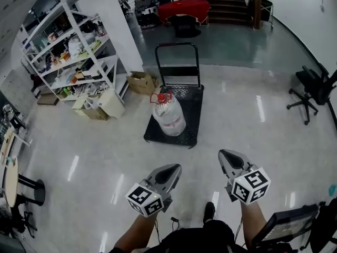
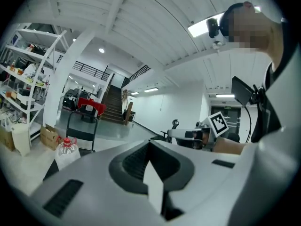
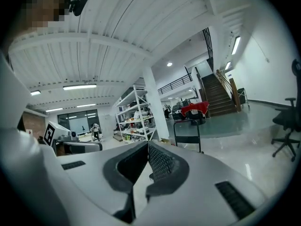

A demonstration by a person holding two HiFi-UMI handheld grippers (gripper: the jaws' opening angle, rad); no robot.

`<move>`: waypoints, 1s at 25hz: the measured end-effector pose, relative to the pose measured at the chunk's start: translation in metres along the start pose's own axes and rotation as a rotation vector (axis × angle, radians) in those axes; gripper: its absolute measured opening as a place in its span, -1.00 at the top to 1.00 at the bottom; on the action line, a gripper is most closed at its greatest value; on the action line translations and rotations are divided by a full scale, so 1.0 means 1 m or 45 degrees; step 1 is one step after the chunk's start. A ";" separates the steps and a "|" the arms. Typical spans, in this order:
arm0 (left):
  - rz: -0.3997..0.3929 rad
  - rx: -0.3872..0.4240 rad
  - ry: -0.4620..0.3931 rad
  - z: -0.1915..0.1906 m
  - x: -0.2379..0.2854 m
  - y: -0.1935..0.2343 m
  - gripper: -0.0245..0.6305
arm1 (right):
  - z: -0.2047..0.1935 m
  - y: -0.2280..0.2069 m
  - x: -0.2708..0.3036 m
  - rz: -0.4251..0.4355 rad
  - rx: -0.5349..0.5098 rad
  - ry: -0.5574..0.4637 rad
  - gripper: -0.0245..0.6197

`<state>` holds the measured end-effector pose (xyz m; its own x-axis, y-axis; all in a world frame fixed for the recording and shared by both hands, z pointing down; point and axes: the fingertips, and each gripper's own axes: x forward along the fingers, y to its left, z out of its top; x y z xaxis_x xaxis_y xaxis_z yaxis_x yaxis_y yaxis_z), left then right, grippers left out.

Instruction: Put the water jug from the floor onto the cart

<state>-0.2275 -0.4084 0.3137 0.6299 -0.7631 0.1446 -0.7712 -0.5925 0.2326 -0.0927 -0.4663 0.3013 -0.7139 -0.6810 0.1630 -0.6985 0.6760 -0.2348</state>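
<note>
A clear water jug [image 1: 168,115] with a red cap stands upright on the black platform cart [image 1: 189,136], near the cart's front left. In the left gripper view the jug [image 2: 67,152] shows at the lower left, in front of the cart's handle [image 2: 81,121]. My left gripper [image 1: 175,168] and right gripper [image 1: 225,154] hang side by side well short of the cart, both shut and empty. The right gripper view shows the cart's handle [image 3: 188,134] past the closed jaws; the jug is hidden there.
White shelving [image 1: 73,51] full of goods stands at the left with cardboard boxes [image 1: 141,81] at its foot. A black office chair [image 1: 313,91] is at the right. A round table [image 1: 10,181] sits at the far left. Stairs [image 1: 226,1] rise at the back.
</note>
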 end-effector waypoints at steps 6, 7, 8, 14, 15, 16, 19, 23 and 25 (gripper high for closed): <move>-0.044 -0.074 0.026 -0.045 -0.091 -0.039 0.92 | -0.049 0.078 -0.065 -0.123 0.019 0.020 0.91; -0.055 -0.091 0.027 -0.051 -0.109 -0.044 0.92 | -0.058 0.091 -0.073 -0.153 0.032 0.025 0.91; -0.064 -0.098 0.027 -0.057 -0.125 -0.049 0.92 | -0.065 0.104 -0.082 -0.170 0.044 0.027 0.91; -0.082 -0.106 0.004 -0.066 -0.188 -0.086 0.92 | -0.081 0.168 -0.154 -0.207 0.041 0.025 0.91; -0.085 -0.107 -0.003 -0.066 -0.196 -0.096 0.92 | -0.084 0.175 -0.168 -0.213 0.037 0.027 0.91; -0.089 -0.101 -0.008 -0.067 -0.204 -0.108 0.92 | -0.086 0.181 -0.182 -0.219 0.035 0.025 0.91; -0.101 -0.065 -0.014 -0.070 -0.225 -0.152 0.92 | -0.088 0.200 -0.227 -0.210 0.013 0.002 0.91; -0.063 -0.037 -0.031 -0.079 -0.258 -0.215 0.92 | -0.106 0.225 -0.298 -0.164 -0.010 -0.010 0.91; -0.037 -0.016 -0.045 -0.078 -0.275 -0.245 0.92 | -0.113 0.235 -0.336 -0.151 -0.024 -0.016 0.91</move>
<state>-0.2044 -0.0331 0.2921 0.6484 -0.7542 0.1037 -0.7512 -0.6117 0.2480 -0.0226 -0.0461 0.2999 -0.6255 -0.7599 0.1768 -0.7790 0.5954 -0.1967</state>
